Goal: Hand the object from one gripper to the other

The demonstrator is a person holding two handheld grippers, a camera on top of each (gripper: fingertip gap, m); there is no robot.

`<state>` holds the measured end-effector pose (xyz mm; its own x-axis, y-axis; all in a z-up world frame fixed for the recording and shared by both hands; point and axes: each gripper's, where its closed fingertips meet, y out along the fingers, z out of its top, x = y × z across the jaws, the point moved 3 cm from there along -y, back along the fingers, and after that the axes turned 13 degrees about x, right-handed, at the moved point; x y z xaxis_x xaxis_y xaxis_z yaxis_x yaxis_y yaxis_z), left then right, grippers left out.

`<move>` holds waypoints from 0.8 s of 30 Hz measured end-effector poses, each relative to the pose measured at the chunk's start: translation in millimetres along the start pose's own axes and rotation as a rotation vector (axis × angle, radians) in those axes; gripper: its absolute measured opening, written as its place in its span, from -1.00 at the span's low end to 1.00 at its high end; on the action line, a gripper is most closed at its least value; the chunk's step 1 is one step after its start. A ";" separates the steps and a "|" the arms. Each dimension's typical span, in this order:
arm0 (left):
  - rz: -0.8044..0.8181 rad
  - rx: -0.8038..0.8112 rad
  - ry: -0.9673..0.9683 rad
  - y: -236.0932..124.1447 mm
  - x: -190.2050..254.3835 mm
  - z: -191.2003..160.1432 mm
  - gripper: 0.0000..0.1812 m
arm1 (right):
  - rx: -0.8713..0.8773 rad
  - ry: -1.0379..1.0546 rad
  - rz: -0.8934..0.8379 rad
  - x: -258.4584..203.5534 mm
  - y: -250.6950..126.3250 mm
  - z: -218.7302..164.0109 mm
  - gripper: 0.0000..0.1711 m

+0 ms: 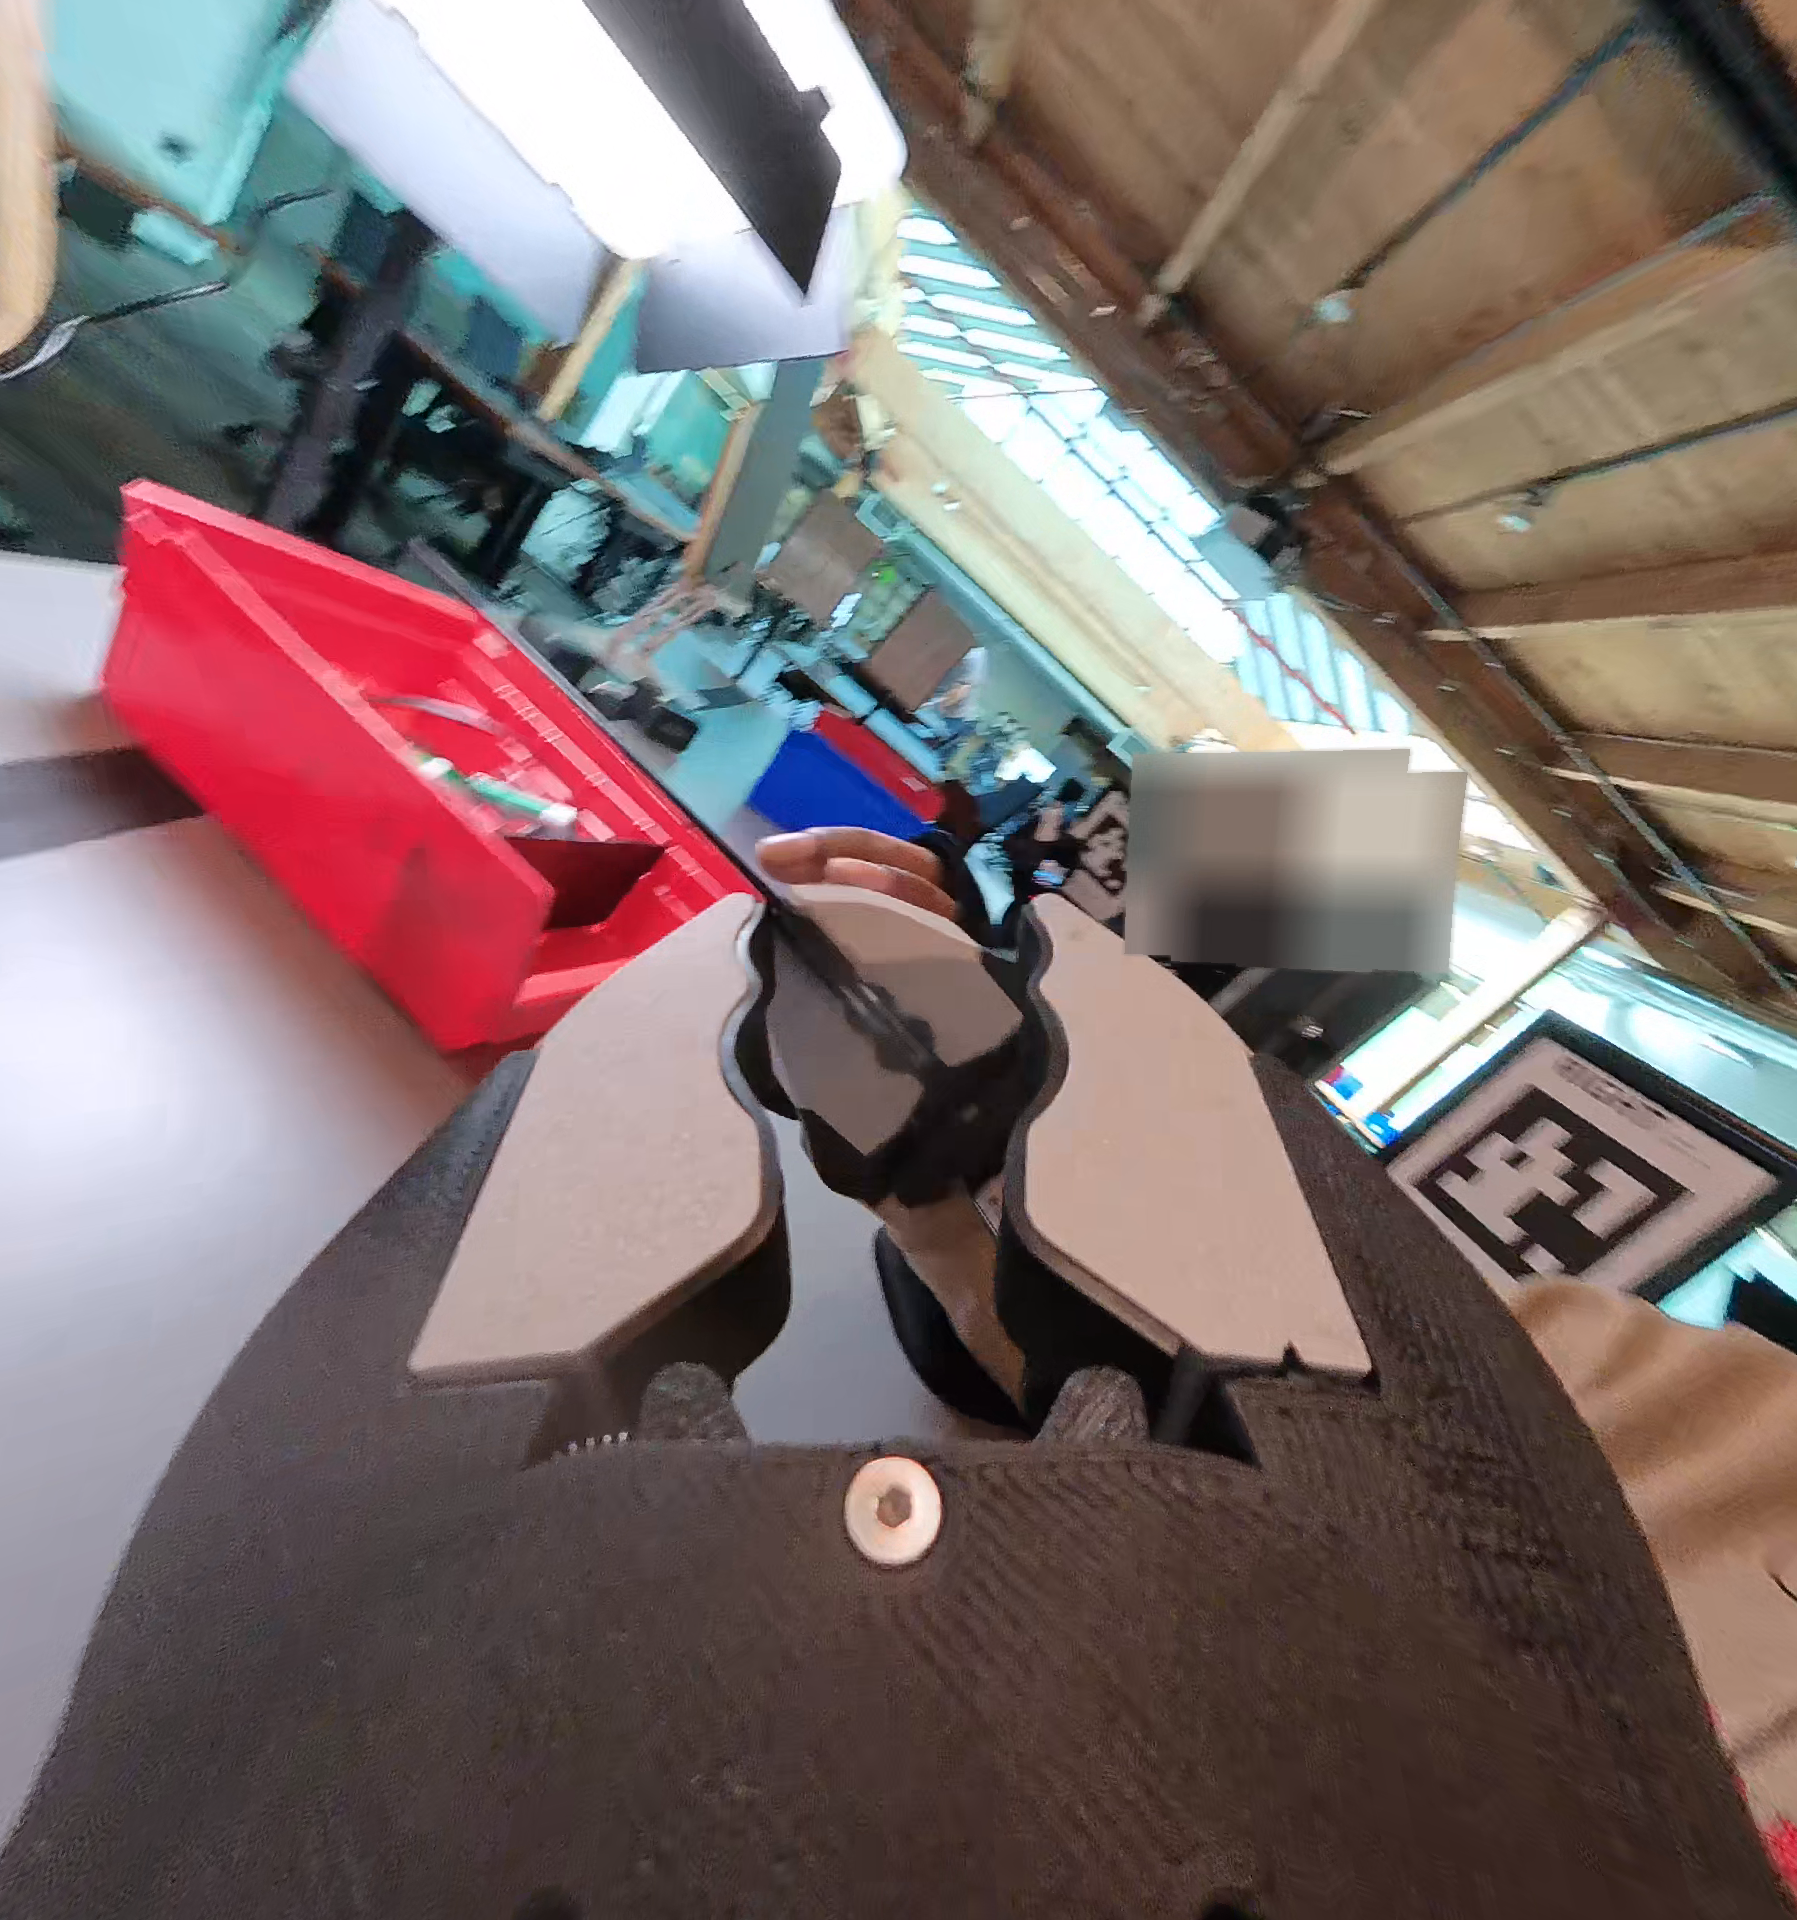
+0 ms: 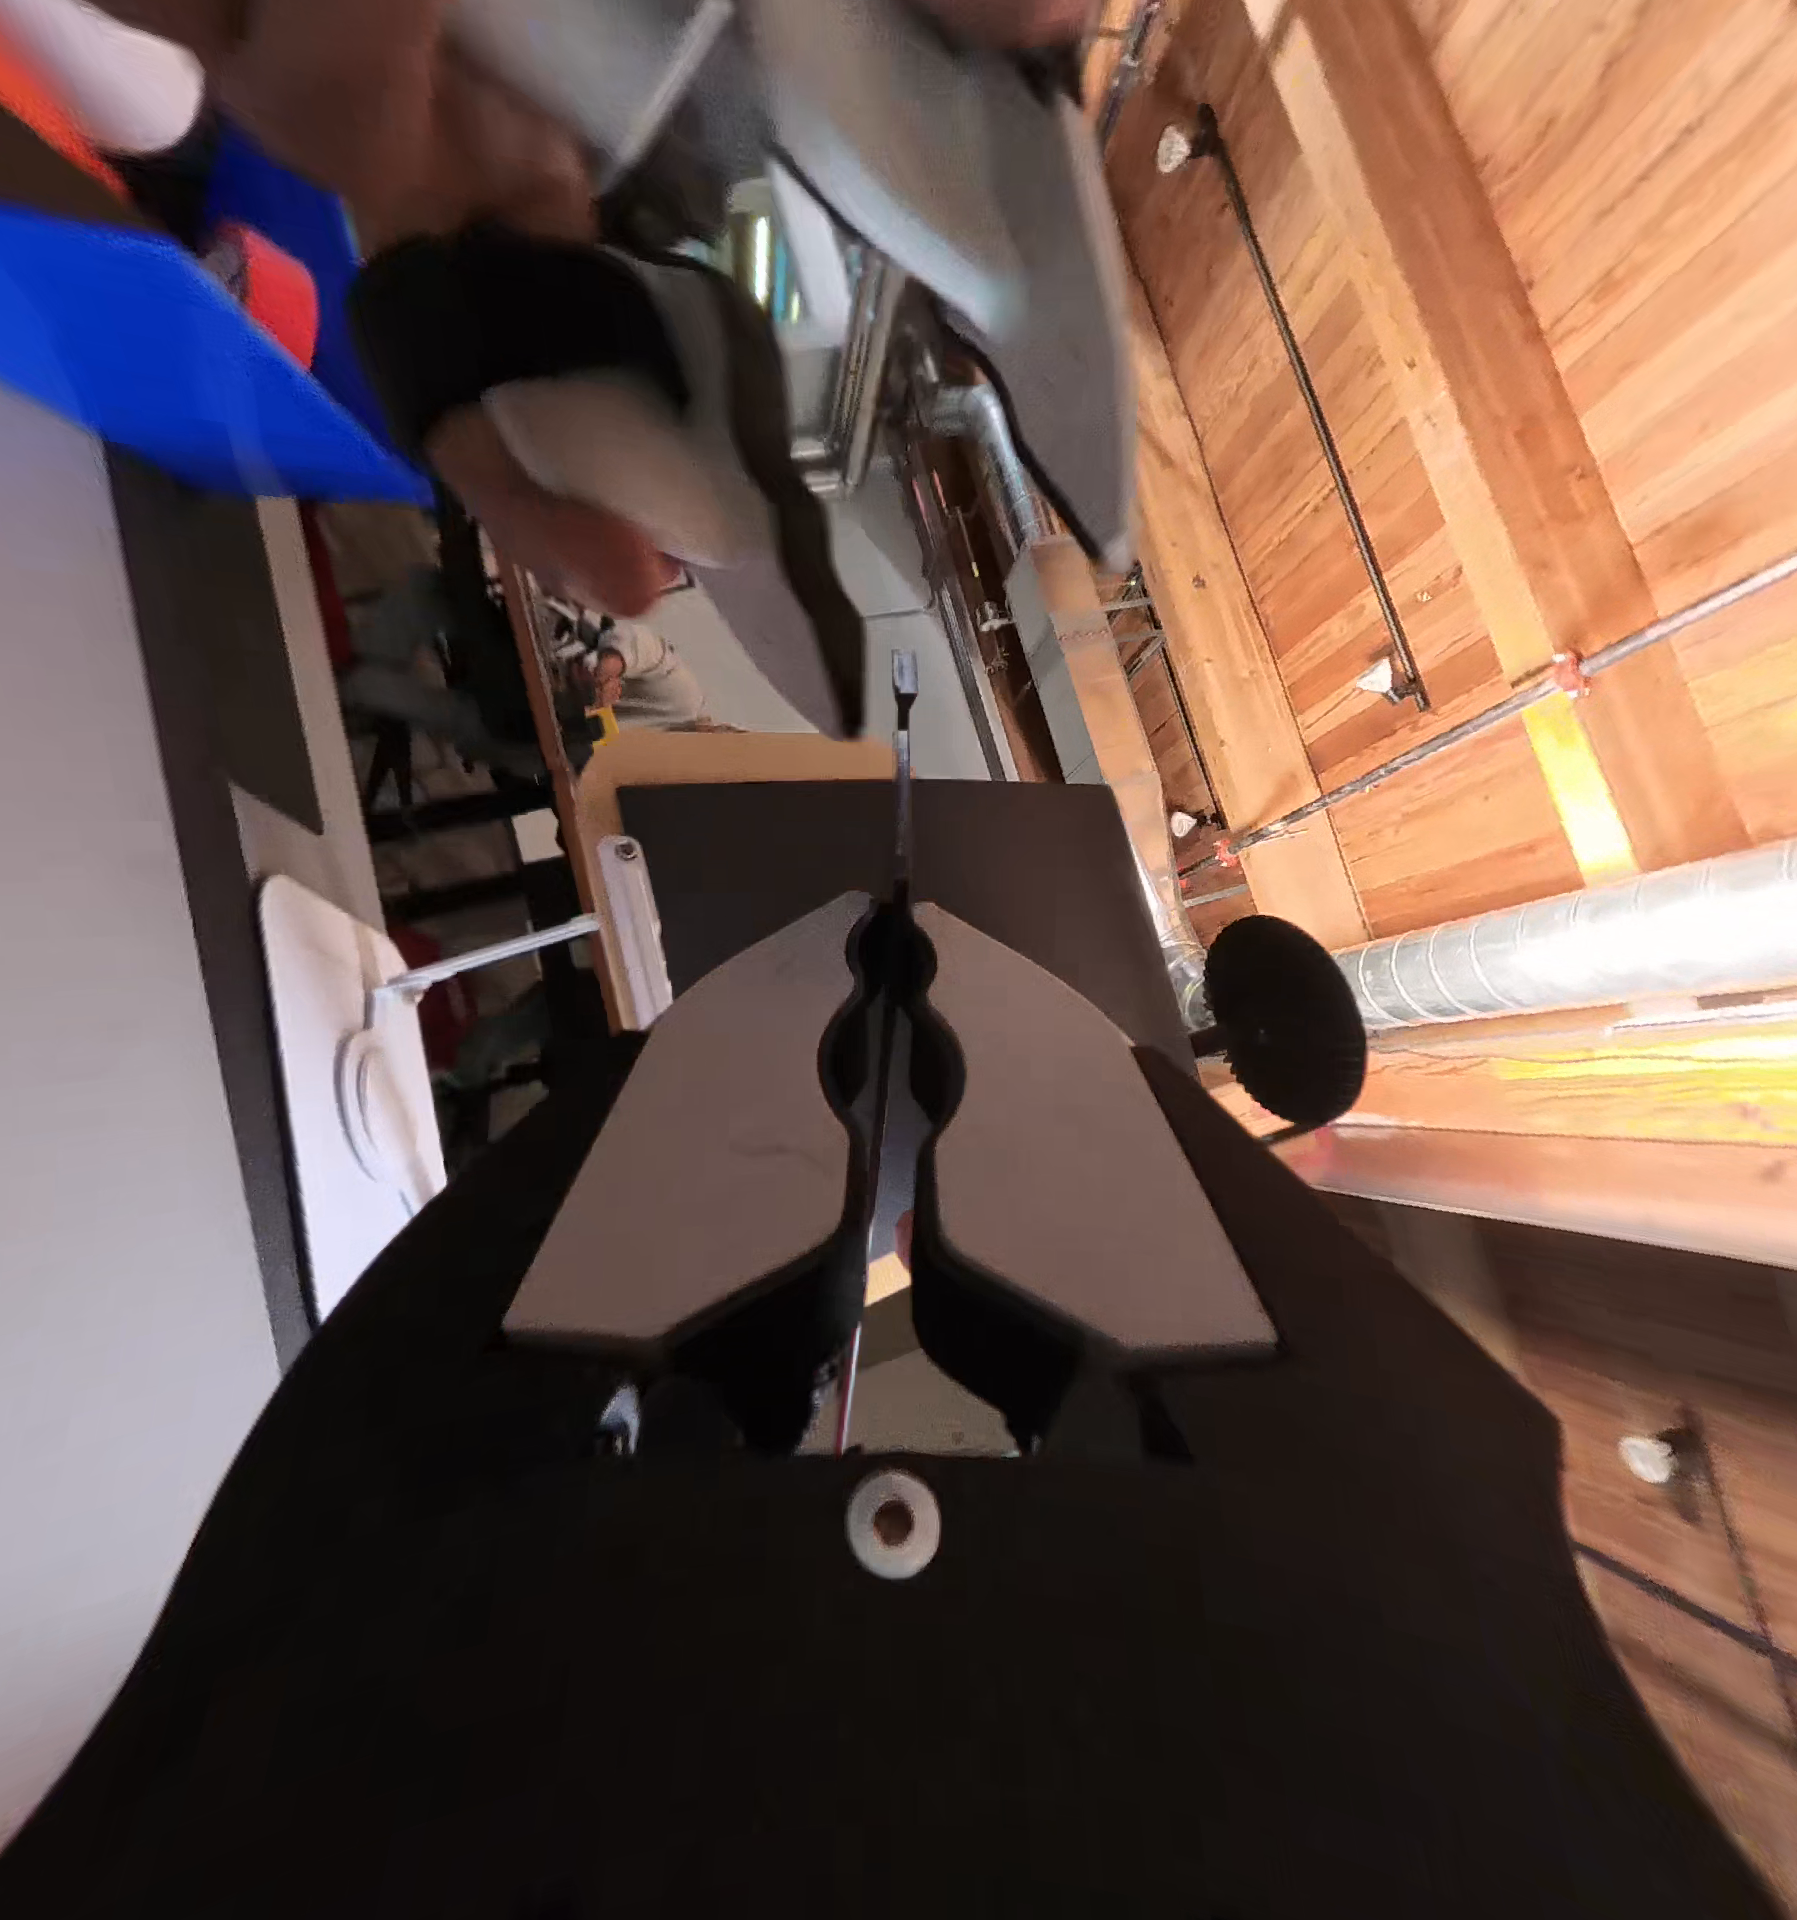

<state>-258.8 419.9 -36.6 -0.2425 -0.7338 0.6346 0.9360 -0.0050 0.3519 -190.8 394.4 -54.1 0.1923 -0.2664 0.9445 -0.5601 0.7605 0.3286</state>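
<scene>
Screwdriver (image 2: 902,790), a thin flat-tipped shaft, lies pinched between the right gripper's (image 2: 894,914) pressed-together fingers, its long axis running straight out along them, tip pointing far. Just beyond the tip, the left gripper (image 1: 889,920) stands spread and empty, the right one between its fingers; farther left sits a red bin (image 1: 354,748).

Open left claw (image 1: 889,920) beside red bin (image 1: 354,748)
</scene>
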 end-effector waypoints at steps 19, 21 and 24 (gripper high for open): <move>-0.031 -0.021 0.575 -68.0 1.0 49.0 -0.98 | 0.085 1.049 0.192 19.3 -8.3 -15.0 -0.77; -0.071 -0.142 0.696 -73.4 13.0 37.5 -0.98 | 0.054 1.176 0.312 18.8 -28.0 -32.8 -0.70; -0.033 -0.318 0.799 -72.5 16.1 20.3 -0.97 | 0.029 1.312 0.521 11.2 -51.7 -32.2 -0.56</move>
<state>-335.8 422.2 -37.9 -0.1303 -0.9874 -0.0894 0.9876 -0.1372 0.0765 -133.8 371.2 -60.5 0.5517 0.7864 0.2777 -0.8114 0.5831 -0.0392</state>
